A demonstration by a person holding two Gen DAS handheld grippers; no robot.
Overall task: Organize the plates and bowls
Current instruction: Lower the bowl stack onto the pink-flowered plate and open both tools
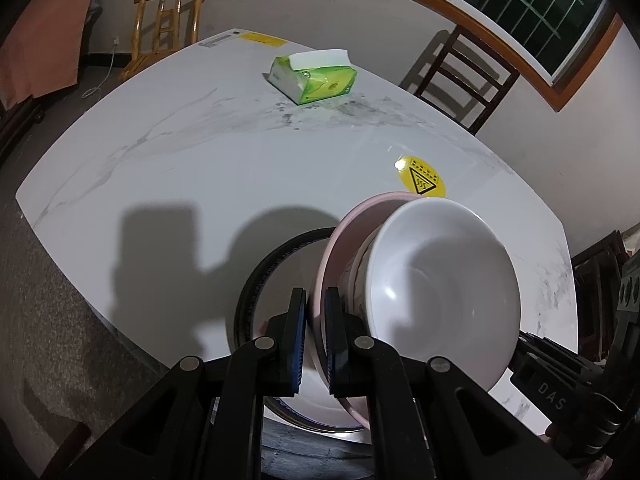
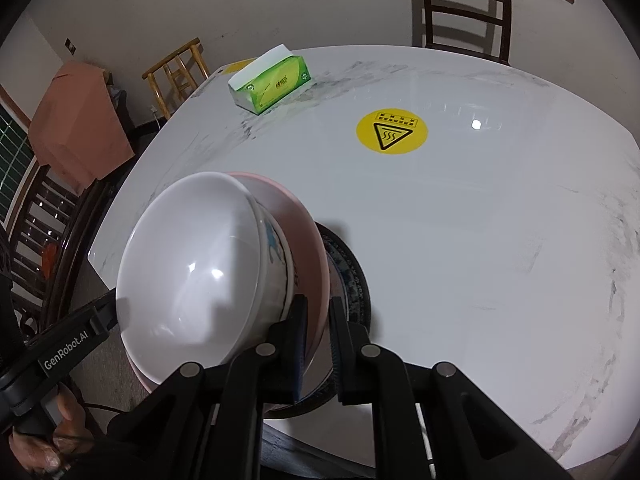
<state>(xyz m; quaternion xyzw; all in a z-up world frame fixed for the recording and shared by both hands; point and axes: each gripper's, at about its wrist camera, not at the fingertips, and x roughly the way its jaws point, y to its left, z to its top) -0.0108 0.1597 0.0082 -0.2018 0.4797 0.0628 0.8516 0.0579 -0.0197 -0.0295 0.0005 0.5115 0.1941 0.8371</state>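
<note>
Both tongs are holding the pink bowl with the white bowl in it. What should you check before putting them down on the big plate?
1. Left tongs shut on the pink bowl rim: ok.
2. Right tongs shut on the opposite rim: ok.
3. White bowl nested inside the pink bowl: ok.
4. Dark-rimmed plate lies right below the bowls: ok.
5. Plate's middle free of things: cannot tell, the bowls hide it.
6. Tissue pack and yellow sticker far from the plate: ok.
</note>
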